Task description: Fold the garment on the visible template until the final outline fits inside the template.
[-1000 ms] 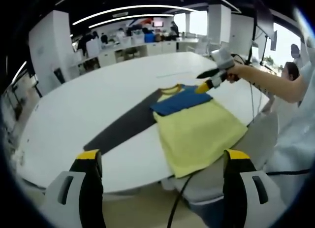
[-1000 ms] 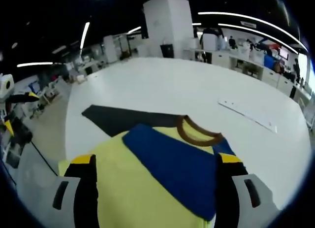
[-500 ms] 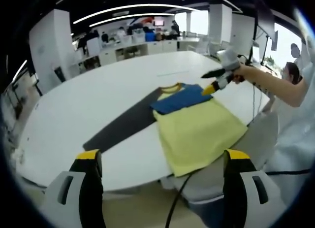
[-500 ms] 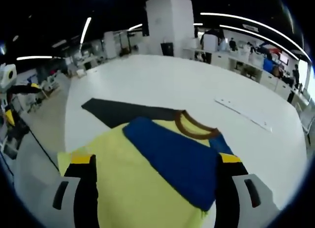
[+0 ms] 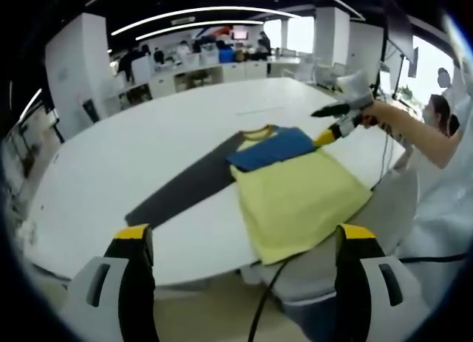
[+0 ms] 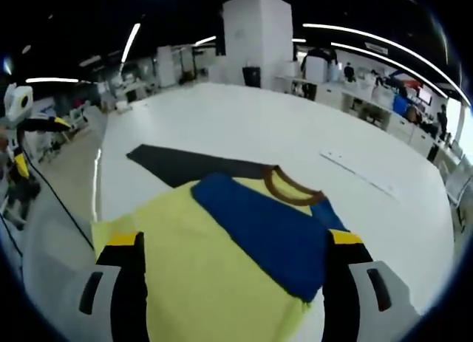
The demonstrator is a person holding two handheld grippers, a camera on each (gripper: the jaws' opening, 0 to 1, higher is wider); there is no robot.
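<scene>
Left gripper: jaws stood wide apart with nothing between them, held off the near edge of the table, short of the cloth.

Right gripper: jaws likewise spread wide and empty, hanging over the yellow body of the garment in the right gripper view. In the left gripper view it appeared at the garment's far right corner, above the cloth, gripped by a person's hand; contact with the cloth could not be determined.

Garment: a yellow shirt lay flat at the near edge of the table, its hem overhanging that edge. A blue sleeve was folded across the chest. A brown collar sat at the far end.

Template: a dark rectangular sheet lay flat on the table, partly under the garment's collar end and running out from beneath it to one side.

Table: white, round-edged, bare beyond the garment apart from a pale strip lying well apart from the shirt.

Background: office desks and a white pillar stood beyond the table's far edge.
</scene>
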